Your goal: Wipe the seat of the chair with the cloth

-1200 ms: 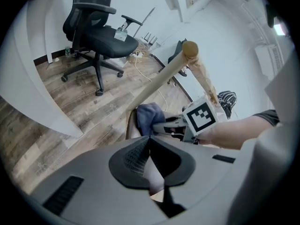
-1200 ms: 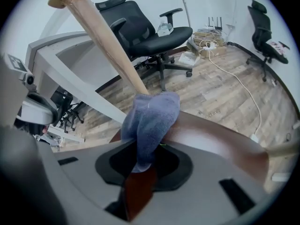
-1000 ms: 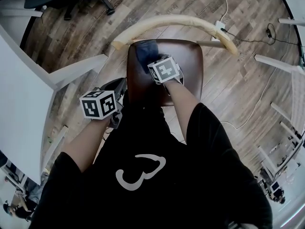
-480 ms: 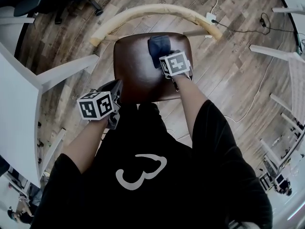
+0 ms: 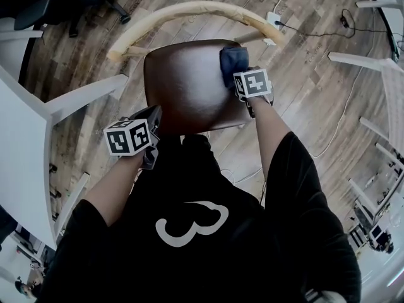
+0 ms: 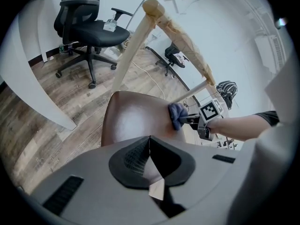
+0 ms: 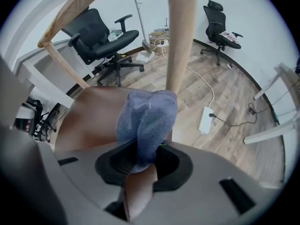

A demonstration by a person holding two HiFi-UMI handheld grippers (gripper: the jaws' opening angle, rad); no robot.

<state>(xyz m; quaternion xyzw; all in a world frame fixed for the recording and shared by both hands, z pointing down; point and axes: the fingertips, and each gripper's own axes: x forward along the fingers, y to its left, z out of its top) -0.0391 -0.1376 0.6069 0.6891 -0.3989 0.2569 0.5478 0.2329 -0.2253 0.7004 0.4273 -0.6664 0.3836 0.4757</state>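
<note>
Right claw (image 5: 238, 73): clamped on a blue cloth (image 5: 231, 58), which bunches out ahead of its tips; the right gripper view shows the fabric pinched between them (image 7: 140, 159).
Cloth: on the far right part of the seat (image 5: 180, 84), close to the right edge and just in front of the back post (image 7: 180, 36).
Seat: dark brown, glossy, with a pale sheen across its middle; bare apart from the cloth.
Left claw (image 5: 153, 117): tips drawn together with nothing between them (image 6: 150, 156), held at the seat's near left corner; whether it touches the seat cannot be told.
Backrest (image 5: 189, 8): a curved pale wood rail arching round the far side of the seat.
Person: stands at the near edge of the chair in a black shirt, both forearms reaching forward.
Surroundings: wood-plank floor (image 5: 303, 112); white tabletop (image 5: 25, 137) to the left; a white power strip (image 5: 273, 23) and cable on the floor at far right; a black office chair (image 6: 89, 29) beyond the seat.
</note>
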